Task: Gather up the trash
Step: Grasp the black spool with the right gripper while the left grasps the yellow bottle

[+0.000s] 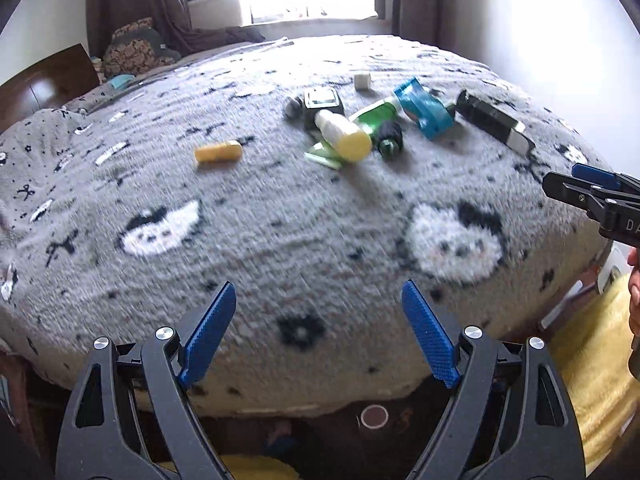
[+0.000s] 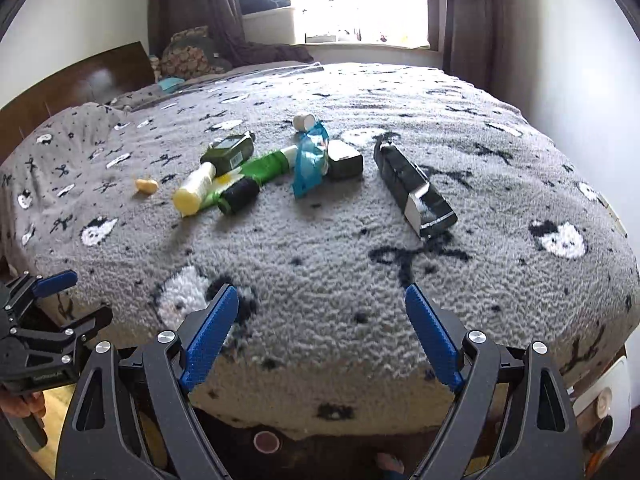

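Trash items lie scattered on the grey fleece blanket (image 2: 320, 264) with black-and-white cartoon faces that covers the bed, all well ahead of both pairs of jaws. I hold the left gripper (image 1: 318, 332) near the bed's front edge with its blue-padded jaws spread wide and nothing between them; the right gripper (image 2: 322, 336) sits likewise, jaws wide and empty.

Ahead of the left jaws and slightly to their left lies a small yellow cylindrical container (image 1: 218, 152), apart from the rest. Ahead of the right jaws and to their left lies the main cluster: a pale yellow plastic bottle on its side (image 2: 194, 192), touching a green squeeze tube (image 2: 260, 168) and a short black cylinder (image 2: 240, 196); behind these rests a dark green rectangular box (image 2: 230, 150). A crumpled blue wrapper (image 2: 310, 160) leans against a dark grey box (image 2: 344, 160), with a small white cap (image 2: 303, 121) just beyond. A long black carton with an open silver-lined end (image 2: 414, 192) lies directly ahead of the right jaws, apart from the cluster.
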`<control>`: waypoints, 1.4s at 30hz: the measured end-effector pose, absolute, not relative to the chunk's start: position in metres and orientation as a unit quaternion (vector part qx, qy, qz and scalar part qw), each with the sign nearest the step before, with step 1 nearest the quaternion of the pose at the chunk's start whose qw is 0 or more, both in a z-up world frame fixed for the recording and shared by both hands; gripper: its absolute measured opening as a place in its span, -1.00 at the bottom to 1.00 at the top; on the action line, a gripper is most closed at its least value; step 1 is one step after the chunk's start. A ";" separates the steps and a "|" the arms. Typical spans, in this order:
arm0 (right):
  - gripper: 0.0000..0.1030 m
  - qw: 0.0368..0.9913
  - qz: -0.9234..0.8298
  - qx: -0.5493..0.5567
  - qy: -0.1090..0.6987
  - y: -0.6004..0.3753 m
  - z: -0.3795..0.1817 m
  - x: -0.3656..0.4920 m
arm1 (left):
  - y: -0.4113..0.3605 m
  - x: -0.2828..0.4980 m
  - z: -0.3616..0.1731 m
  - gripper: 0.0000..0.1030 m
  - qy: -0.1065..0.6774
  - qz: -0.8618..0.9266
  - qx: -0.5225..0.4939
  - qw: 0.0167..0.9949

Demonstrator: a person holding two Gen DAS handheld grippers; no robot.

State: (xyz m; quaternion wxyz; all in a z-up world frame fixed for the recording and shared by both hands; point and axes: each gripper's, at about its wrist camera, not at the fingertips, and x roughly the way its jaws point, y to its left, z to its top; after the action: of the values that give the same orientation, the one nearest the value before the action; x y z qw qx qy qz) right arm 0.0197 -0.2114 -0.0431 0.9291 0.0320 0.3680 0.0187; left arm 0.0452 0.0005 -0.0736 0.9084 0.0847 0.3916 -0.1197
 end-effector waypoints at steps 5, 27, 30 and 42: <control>0.67 0.933 0.018 0.022 0.359 -0.201 -0.031 0.048 | 0.003 0.067 -0.062 0.56 0.384 -0.110 0.078 0.914; 0.25 0.893 0.078 0.096 0.433 -0.158 -0.060 0.179 | -0.008 0.124 -0.064 0.56 0.389 -0.100 0.080 0.912; -0.01 0.884 0.082 0.093 0.452 -0.152 -0.071 0.187 | -0.009 0.127 -0.065 0.56 0.390 -0.100 0.079 0.912; -0.38 0.883 0.107 0.092 0.448 -0.151 -0.073 0.189 | -0.019 0.141 -0.071 0.56 0.396 -0.106 0.077 0.909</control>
State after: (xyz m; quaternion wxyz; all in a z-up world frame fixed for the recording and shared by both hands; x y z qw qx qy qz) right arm 0.1891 -0.1511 -0.0726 0.8829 0.0919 0.4479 0.1066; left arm 0.1410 -0.0191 -0.0713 0.9088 0.0774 0.3962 -0.1056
